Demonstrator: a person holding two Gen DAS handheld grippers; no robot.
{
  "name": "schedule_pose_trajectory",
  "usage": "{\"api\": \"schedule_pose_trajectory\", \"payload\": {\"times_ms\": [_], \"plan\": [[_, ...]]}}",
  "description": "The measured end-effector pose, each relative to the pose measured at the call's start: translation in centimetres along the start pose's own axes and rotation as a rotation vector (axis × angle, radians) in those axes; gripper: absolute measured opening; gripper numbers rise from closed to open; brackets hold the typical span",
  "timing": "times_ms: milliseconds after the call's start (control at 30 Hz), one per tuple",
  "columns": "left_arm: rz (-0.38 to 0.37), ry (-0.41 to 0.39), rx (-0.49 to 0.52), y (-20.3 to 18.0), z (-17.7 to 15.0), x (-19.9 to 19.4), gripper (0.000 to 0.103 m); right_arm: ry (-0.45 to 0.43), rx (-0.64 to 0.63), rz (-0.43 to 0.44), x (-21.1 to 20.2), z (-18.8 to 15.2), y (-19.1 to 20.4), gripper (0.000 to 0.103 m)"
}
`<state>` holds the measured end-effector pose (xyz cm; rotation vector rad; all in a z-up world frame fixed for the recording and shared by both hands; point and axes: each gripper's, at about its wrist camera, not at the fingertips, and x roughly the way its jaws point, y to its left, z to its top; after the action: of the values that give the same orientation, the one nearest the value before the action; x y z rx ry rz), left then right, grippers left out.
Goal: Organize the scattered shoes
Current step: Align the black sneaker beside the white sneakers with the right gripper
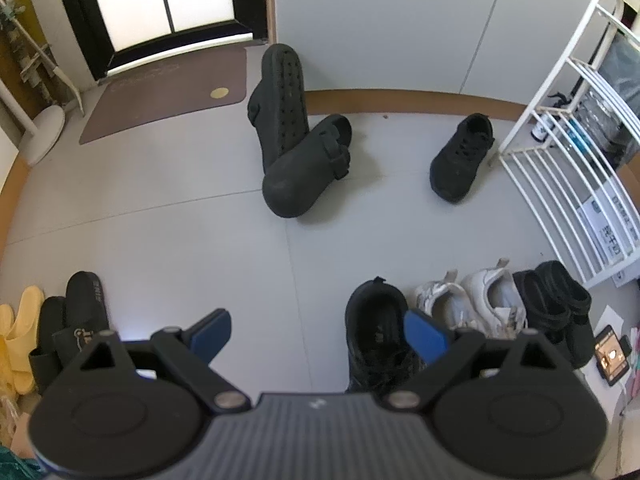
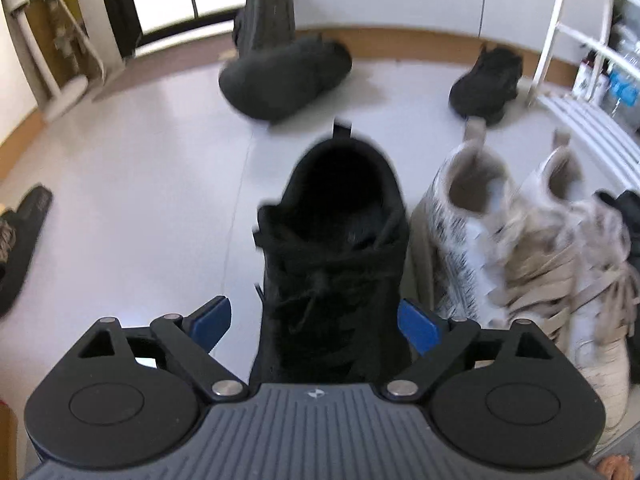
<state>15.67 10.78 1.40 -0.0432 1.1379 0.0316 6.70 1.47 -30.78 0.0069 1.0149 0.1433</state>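
Shoes beside rack (bottles inside)

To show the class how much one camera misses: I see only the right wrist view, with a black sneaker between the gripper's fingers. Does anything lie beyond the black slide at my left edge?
Observer: Yes, a pair of yellow slippers lies just past the black slides.
Operator: What stands on the far side of the white sneakers?
Observer: A pair of black slip-ons, right beside the white sneakers.
Operator: And the other gripper?
Observer: The left gripper is open and holds nothing.
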Motion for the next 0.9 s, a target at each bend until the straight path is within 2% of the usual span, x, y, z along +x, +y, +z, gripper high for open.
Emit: {"api": "schedule_pose_trajectory", "payload": {"times_ms": [100,333,567,900], "plan": [[-0.006,0.002,0.008,-0.3,0.0,0.1,0.095,0.029,0.058,0.053,1.3,-0.5,-1.5,0.088],[-0.012,-0.003,0.005,-0.4,0.1,0.0,0.095,0.05,0.086,-0.042,1.0,-0.7,-1.2,0.078],[-0.026,0.004,0.015,-0.5,-0.1,0.1,0.095,0.056,0.068,-0.054,0.7,-1.1,-1.1,0.076],[-0.009,0.013,0.001,-0.2,-0.2,0.4,0.095,0.066,0.084,-0.058,0.6,-1.4,-1.2,0.077]]}}
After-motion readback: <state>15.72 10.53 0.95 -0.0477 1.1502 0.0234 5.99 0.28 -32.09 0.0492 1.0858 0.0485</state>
